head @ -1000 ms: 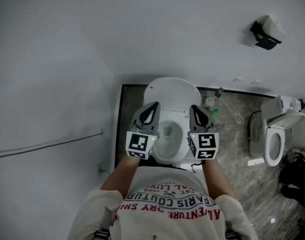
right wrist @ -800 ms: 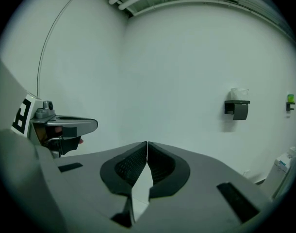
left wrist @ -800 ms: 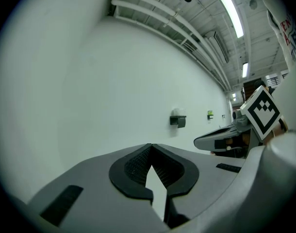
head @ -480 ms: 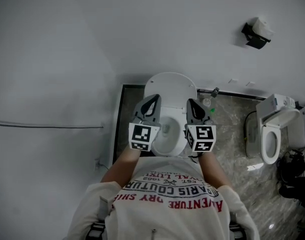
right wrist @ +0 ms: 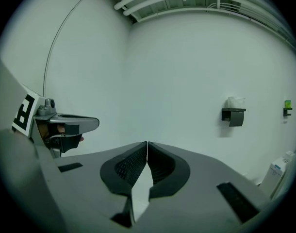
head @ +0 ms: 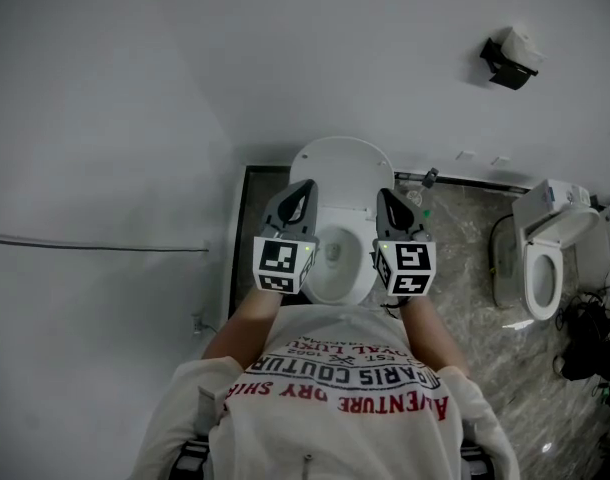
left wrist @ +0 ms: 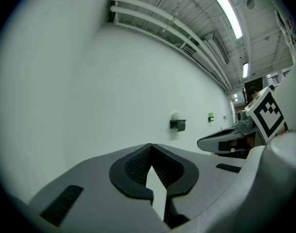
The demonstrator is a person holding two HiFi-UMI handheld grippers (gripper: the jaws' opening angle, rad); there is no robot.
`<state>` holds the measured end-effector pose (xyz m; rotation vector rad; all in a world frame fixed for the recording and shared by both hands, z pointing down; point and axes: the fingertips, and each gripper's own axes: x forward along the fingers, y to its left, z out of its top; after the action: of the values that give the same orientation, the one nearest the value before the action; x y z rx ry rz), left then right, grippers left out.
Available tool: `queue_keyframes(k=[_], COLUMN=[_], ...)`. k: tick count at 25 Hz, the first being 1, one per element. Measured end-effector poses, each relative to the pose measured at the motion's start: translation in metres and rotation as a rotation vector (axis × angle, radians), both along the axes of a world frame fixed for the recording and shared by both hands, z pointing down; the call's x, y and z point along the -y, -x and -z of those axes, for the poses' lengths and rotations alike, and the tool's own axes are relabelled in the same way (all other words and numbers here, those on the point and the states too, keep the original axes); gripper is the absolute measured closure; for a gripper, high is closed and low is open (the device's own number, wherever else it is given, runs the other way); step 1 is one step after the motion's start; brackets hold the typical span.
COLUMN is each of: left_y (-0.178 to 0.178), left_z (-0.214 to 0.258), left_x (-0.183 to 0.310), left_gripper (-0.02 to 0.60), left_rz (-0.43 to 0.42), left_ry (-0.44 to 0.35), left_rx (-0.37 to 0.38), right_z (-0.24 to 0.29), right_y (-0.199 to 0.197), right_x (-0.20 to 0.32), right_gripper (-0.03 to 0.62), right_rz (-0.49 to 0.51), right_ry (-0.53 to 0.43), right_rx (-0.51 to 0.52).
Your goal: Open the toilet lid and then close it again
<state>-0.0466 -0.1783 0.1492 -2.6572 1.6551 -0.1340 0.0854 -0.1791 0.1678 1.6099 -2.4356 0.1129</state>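
In the head view, the toilet lid (head: 342, 166) is seen standing up against the wall, behind the open bowl (head: 330, 268), at the back left corner of the stone floor (head: 465, 298). The left gripper (head: 306, 187) and the right gripper (head: 386, 197) are held above the bowl's two sides. The toilet is not shown in either gripper view. Only the white wall and a paper holder (left wrist: 177, 124) are seen there, with the other gripper off to one side. In each gripper view the fingers are pressed together, and nothing is held between them.
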Motion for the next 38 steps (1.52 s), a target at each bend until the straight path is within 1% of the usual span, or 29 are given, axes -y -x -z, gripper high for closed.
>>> queue_keyframes(k=[5,12,15,17,20,23,32,36,38], left_y=[-0.001,-0.003,-0.002,-0.003,-0.008,-0.013,-0.018,-0.018,-0.015], left_z=[-0.004,-0.013,-0.020,-0.028,-0.046,-0.062,-0.112,-0.141,-0.155], left_x=[0.000,0.014,0.029,0.031,0.034,0.048,0.112,0.141,0.156], left_gripper=[0.577,0.575,0.577,0.575,0.575,0.575,0.575,0.575,0.575], left_rz=[-0.007,-0.011,-0.005,0.001,-0.019,-0.045,-0.097,-0.141,-0.154], left_ry=[-0.002,0.039,0.068,0.084,0.122,0.160,0.221,0.271,0.294], left_rx=[-0.011,-0.025,-0.033,-0.026,0.015,0.070,0.158,0.232,0.267], right_z=[-0.006,-0.016,-0.026,-0.036,-0.052,-0.064,-0.106,-0.121,-0.129], right_y=[-0.001,-0.001,-0.001,0.002,0.006,0.008,0.017,0.013,0.013], right_x=[-0.001,0.010,0.022,0.024,0.028,0.041,0.107,0.141,0.156], right_gripper=[0.577,0.577,0.577,0.577,0.577,0.577,0.576,0.576,0.576], right_rz=[-0.003,0.015,0.033,0.072,0.135,0.162,0.177,0.170,0.182], right_ry=[0.010,0.029,0.062,0.101,0.155,0.180,0.237,0.249,0.268], right_rx=[-0.002,-0.008,-0.012,-0.022,-0.055,-0.094,-0.126,-0.170,-0.193])
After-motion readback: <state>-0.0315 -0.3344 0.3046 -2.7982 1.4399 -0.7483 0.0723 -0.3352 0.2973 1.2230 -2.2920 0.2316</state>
